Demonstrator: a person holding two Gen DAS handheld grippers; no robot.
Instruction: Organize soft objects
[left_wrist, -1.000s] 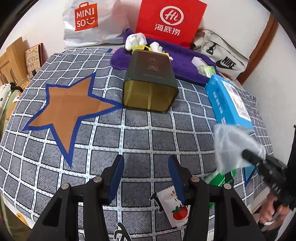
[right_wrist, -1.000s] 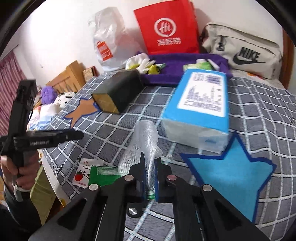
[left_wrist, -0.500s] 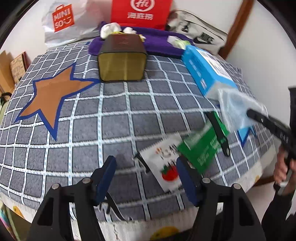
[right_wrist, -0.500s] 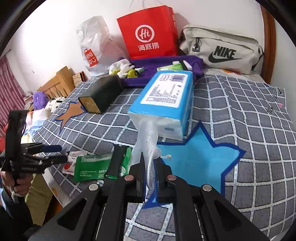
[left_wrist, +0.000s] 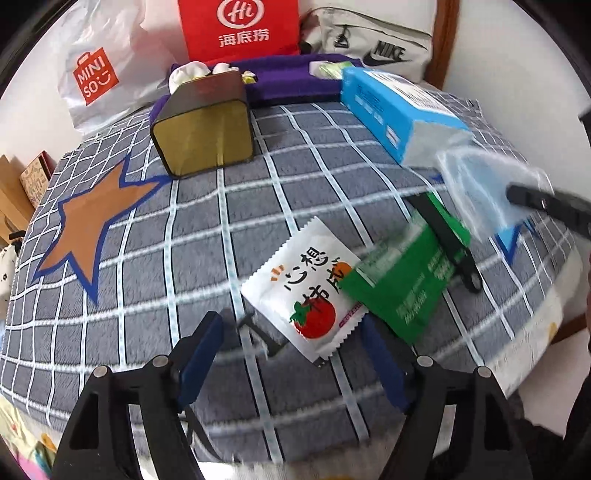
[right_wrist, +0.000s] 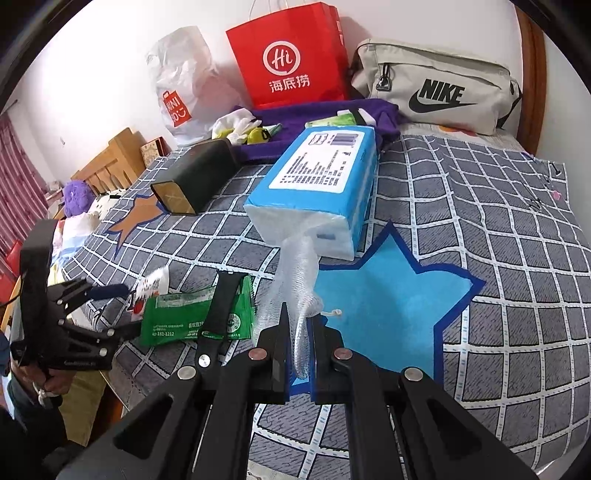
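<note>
My left gripper (left_wrist: 291, 350) hangs low over the checked blanket, its jaws opening wide. The near corner of a white tomato-print sachet (left_wrist: 306, 291) lies between the blue fingertips, untouched. Overlapping the sachet's right side is a green packet (left_wrist: 399, 284) with a black clip-like piece (left_wrist: 447, 236) across it. My right gripper (right_wrist: 300, 332) is shut on a white mesh pouf (right_wrist: 295, 273), held above the near edge of the blue star (right_wrist: 388, 302). From the right wrist view the left gripper (right_wrist: 122, 310) stands at the bed's left edge by the sachet (right_wrist: 151, 288).
A blue tissue pack (right_wrist: 321, 184) lies just behind the blue star. A dark tin box (left_wrist: 207, 133) lies on its side by the brown star (left_wrist: 92, 218). A purple towel (right_wrist: 314, 114), red paper bag (left_wrist: 240, 29), white plastic bag and grey Nike bag (right_wrist: 436, 88) line the wall.
My left gripper has spread its fingers and moved right and down, up to the sachet and green packet. My right gripper carried the mesh pouf to the blue star.
</note>
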